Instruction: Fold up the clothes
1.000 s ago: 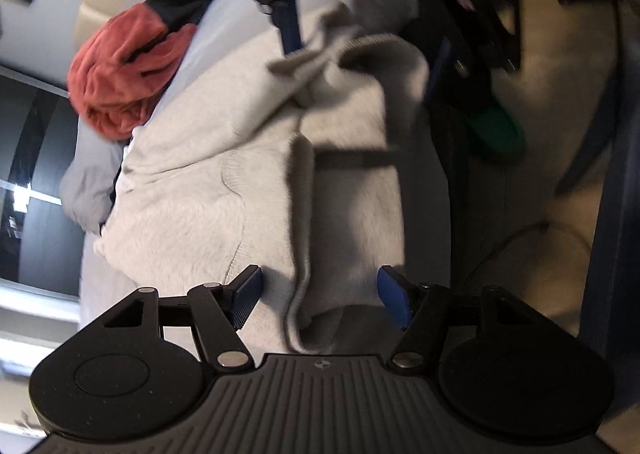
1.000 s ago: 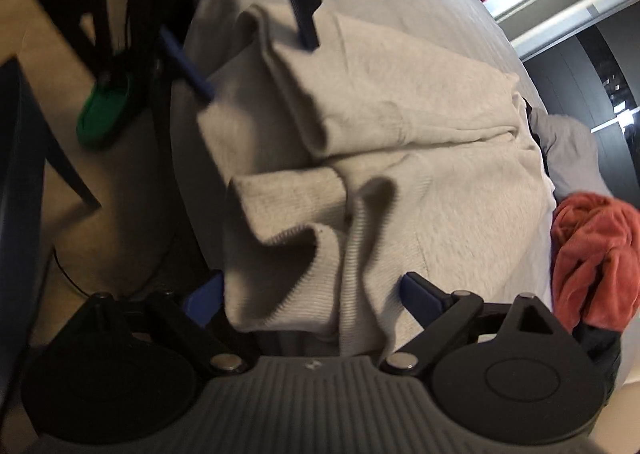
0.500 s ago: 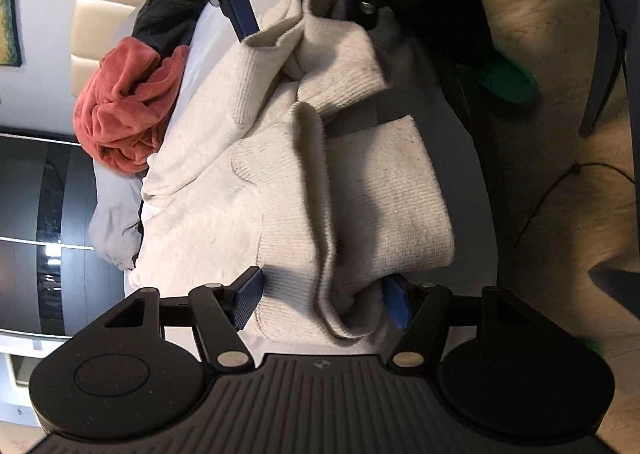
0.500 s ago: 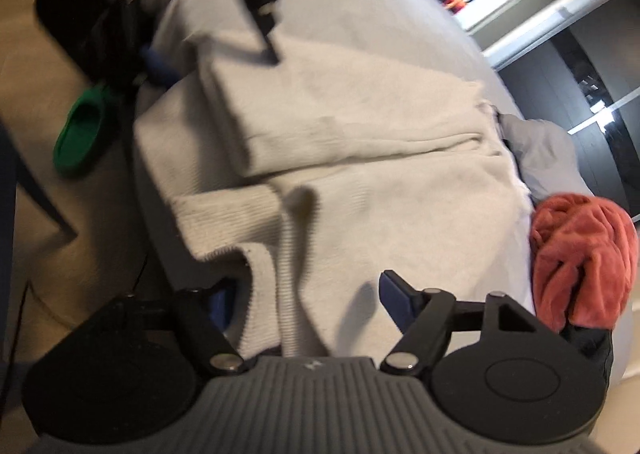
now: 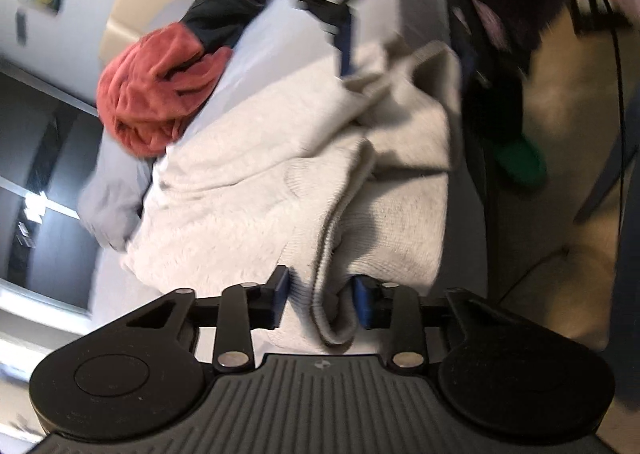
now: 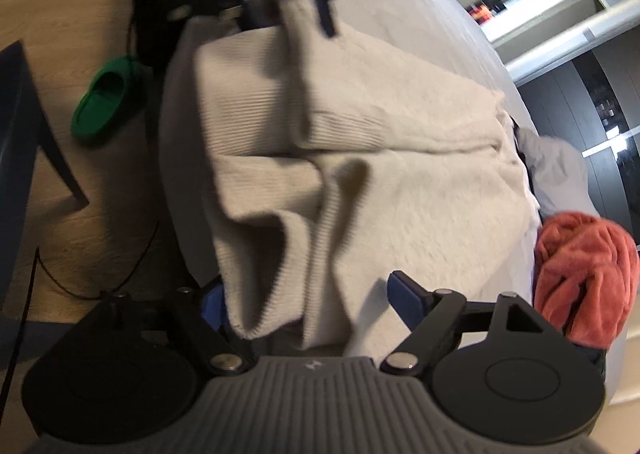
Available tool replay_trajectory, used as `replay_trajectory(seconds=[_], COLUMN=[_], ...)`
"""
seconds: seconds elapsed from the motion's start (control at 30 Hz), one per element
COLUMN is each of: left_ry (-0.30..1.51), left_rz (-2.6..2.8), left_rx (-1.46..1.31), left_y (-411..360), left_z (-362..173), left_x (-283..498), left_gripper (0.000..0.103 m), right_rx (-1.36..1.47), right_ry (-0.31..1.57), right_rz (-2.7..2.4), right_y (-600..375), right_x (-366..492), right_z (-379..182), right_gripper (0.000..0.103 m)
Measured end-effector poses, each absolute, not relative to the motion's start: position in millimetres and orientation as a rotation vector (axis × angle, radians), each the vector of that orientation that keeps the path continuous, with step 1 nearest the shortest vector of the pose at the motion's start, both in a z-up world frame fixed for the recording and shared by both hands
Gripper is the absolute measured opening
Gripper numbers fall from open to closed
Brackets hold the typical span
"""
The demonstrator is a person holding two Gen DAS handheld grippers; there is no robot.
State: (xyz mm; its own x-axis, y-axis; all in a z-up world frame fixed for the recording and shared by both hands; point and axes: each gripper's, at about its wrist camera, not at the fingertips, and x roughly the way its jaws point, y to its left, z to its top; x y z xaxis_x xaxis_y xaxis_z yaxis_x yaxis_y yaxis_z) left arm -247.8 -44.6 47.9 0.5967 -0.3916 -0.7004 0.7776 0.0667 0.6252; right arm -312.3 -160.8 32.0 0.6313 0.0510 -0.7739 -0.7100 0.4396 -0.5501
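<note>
Left wrist view: the left gripper (image 5: 320, 296), its jaws having just been closing, is pinching a ribbed edge of the cream sweater (image 5: 260, 190) lying on the bed (image 5: 276, 34).

Right wrist view: the right gripper (image 6: 308, 300) is standing wide, jaws having just been opening, straddling the sweater's loose folds beside a red garment (image 6: 584, 274).

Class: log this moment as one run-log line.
left gripper: fingers closing on cream sweater hem | right gripper: open, hem between fingers | red garment: untouched
</note>
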Motion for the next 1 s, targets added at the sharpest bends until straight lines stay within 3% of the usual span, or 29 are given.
replay_trajectory(seconds=[0.4,0.87,0.97,1.0], left_ry=[0.735,0.824,0.822,0.822], left_rz=[-0.939,-0.915,-0.914,-0.914], left_rx=[0.636,0.379,0.383,0.382], left_y=[-42,-23,-23,-23], left_z=[121,124,123,123], left_x=[-154,-112,-113,-112], left_gripper=[0.02,0.02,0.02,0.019], right_rx=[-0.953,-1.026,-1.027,-1.025], right_ry=[0.757,0.643,0.65,0.657], right_rz=[0.452,0.38,0.388,0.398], right_y=[-166,-165,-165,-164], right_x=[-307,-304,-295,-295], right_z=[38,33,31,30], right_gripper=[0.084,0.084,0.075,0.063])
